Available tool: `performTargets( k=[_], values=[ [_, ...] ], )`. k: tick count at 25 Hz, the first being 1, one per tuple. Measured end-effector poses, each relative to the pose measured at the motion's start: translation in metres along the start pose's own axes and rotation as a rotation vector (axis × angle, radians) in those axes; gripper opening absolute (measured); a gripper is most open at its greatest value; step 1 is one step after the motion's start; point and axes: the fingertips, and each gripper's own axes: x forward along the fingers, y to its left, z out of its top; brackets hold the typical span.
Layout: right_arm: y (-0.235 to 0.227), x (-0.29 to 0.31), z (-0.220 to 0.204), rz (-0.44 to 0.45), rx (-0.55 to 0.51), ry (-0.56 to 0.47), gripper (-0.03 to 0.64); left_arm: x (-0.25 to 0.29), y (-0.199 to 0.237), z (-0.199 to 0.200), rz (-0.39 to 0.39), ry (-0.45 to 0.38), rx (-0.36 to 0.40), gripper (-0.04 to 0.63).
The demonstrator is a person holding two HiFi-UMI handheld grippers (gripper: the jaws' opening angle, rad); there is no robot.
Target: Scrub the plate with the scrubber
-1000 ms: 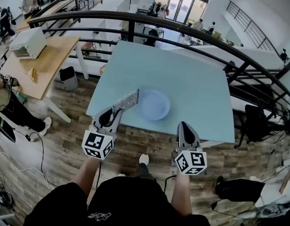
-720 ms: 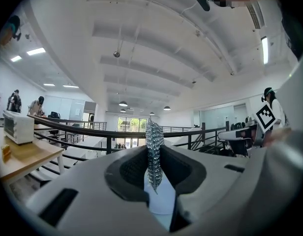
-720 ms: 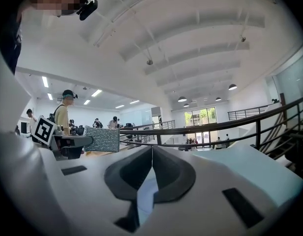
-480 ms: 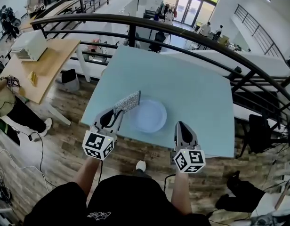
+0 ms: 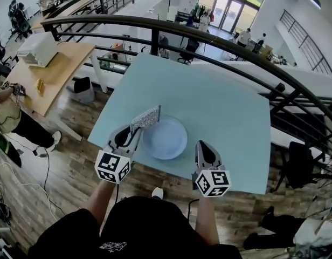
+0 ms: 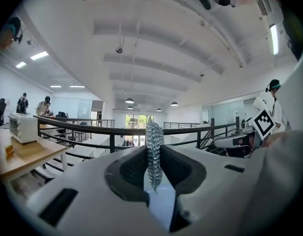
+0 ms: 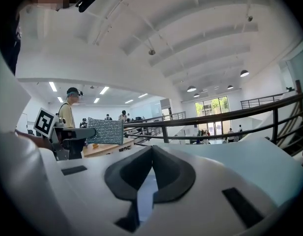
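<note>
Steel-grey mesh above pale blue: in the head view, the scrubber (image 5: 145,118) stands clear of the table (image 5: 225,101), pinched in my left gripper (image 5: 135,128) just beside the left rim of the plate (image 5: 164,138). I cannot tell whether it touches that rim. The plate lies flat near the table's near edge, between the two grippers. My right gripper (image 5: 201,145) hangs at the plate's right, close to the rim but not on it.

In the left gripper view, the jaws are clamped on the scrubber's lower edge, and the pad rises edge-on between the dark pads, with most of its length standing free above them. The railing (image 6: 92,124) runs across behind it.

In the right gripper view, the jaws are pressed together with nothing between them, and the other gripper and its scrubber show at far left.

As I judge it, scrubbing has not begun, and two things could go wrong. With so little of the scrubber held, pressing down may fold it or twist it out of the jaws. The plate is loose on a smooth top near the edge, so a hard stroke towards me could push it off unless the right gripper steadies it.
</note>
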Motion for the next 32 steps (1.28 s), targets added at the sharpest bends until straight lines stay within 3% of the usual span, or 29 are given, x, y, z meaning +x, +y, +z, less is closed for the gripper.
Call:
performTargets(
  k=[16, 21, 26, 32],
  values=[
    [-0.036, 0.042, -0.064, 0.085, 0.088, 0.163, 0.006, 0.034, -0.005, -0.06, 0.045, 0.151, -0.084, 0.086],
    [-0.045, 0.049, -0.098, 0.084, 0.121, 0.247, 0.007, 0.041, -0.006, -0.09, 0.043, 0.228, -0.174, 0.086],
    [-0.056, 0.062, -0.125, 0.061, 0.135, 0.311, 0.008, 0.056, -0.009, -0.115, 0.001, 0.28, -0.252, 0.086],
    [-0.066, 0.075, -0.152, 0.006, 0.148, 0.381, 0.009, 0.075, -0.013, -0.139, -0.074, 0.359, -0.275, 0.086]
  ],
)
